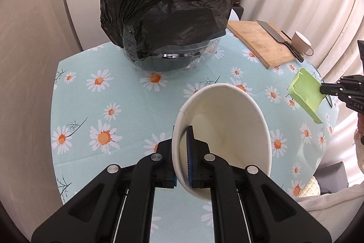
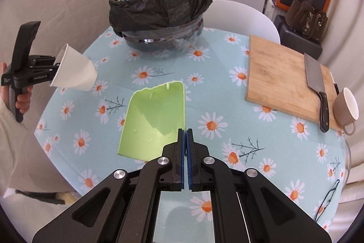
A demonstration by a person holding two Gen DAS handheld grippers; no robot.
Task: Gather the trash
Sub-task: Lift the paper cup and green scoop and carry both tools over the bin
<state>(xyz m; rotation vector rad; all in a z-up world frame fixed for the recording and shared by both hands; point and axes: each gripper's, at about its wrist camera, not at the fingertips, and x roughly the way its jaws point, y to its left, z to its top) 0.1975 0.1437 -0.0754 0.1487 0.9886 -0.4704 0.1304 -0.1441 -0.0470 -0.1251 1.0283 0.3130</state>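
holding a paper cup [image 1: 224,129] in the left gripper [image 1: 184,152], a green scrap [image 2: 157,120] in the right gripper [image 2: 184,147]; still needing dropping into the lined bin [image 1: 168,13] ahead.

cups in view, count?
2. A white paper cup clamped by its rim in the left gripper, and a brown mug lying beside the cutting board.

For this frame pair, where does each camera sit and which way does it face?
Left wrist: on the left gripper, angled down across the table toward the bin; its fingers pinch the paper cup.
Right wrist: on the right gripper, angled down toward the bin; its fingers pinch the green plastic piece; a hand shows at left.
Shared: bin, cutting board, each other's gripper.
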